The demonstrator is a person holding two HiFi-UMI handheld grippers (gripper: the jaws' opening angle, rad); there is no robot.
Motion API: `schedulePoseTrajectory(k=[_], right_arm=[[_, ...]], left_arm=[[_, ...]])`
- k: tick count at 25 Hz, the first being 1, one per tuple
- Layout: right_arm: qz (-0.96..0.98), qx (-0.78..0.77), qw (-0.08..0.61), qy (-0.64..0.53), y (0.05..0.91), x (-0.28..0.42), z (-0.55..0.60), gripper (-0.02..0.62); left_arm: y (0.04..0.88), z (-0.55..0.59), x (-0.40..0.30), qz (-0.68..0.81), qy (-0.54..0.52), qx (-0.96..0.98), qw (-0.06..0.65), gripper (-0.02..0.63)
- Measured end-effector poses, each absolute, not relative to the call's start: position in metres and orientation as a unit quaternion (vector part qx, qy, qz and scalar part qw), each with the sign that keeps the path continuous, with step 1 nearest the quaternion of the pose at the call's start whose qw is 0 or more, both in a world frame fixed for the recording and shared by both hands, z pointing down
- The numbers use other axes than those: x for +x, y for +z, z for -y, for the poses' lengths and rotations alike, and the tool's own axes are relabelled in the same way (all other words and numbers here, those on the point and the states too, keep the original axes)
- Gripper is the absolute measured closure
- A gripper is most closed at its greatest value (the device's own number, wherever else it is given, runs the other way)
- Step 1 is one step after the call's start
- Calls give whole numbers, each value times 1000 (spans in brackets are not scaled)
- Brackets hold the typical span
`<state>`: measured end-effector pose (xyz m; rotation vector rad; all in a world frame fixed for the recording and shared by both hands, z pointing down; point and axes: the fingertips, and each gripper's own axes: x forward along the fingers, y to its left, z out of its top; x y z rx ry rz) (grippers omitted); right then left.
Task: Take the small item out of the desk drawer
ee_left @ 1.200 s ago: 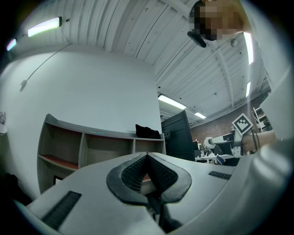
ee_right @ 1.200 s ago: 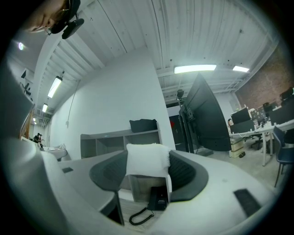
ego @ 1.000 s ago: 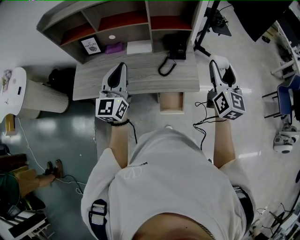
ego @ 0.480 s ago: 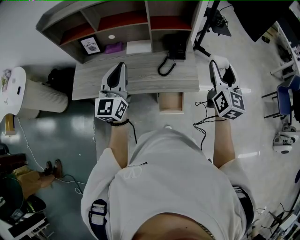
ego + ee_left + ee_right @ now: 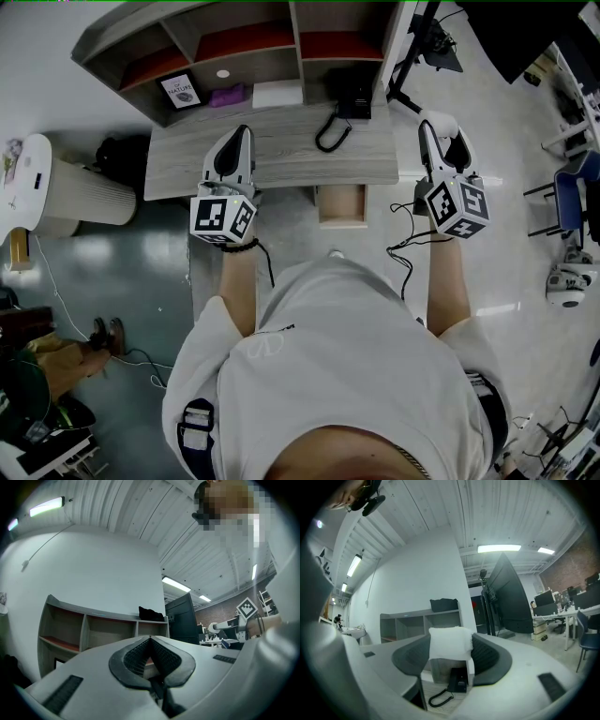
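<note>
Presently found in the right gripper (image 5: 450, 654): the small white item (image 5: 448, 641), soft-looking, clamped between both pads at a middling spread. Carried out past the right end of the desk (image 5: 281, 150), above the floor and well apart from the drawer (image 5: 343, 204). Drawer seen pulled out under the desk's front edge, right of centre, between the two grippers in the head view.

At the left gripper (image 5: 150, 641): jaws closed pad to pad, with nothing between them. Positioned over the front left part of the desktop, pointing toward the shelf unit (image 5: 234, 47).

Both grippers carried by a person in a light shirt (image 5: 337, 375), forearms extended either side of the drawer.

Recorded at the back of the desktop: a black telephone (image 5: 354, 97), with its coiled cord (image 5: 330, 136) trailing forward. Recorded in the bottom row of shelf openings, left to right: a framed card (image 5: 181, 91), a purple object (image 5: 228, 96), a white box (image 5: 278, 94).

Left of the desk, on the floor: a pale ribbed cylinder (image 5: 89, 195).
</note>
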<state>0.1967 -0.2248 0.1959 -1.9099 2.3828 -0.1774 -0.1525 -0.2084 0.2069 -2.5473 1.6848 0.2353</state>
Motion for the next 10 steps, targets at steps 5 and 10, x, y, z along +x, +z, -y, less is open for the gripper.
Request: schedulePoseTrajectory(k=[5, 10], right_arm=[[-779, -623, 38, -57, 198, 196, 225, 337], [-780, -622, 33, -55, 199, 194, 225, 337]], left_arm=[[208, 209, -153, -550, 76, -831, 38, 607], [210, 209, -152, -549, 76, -832, 36, 607]])
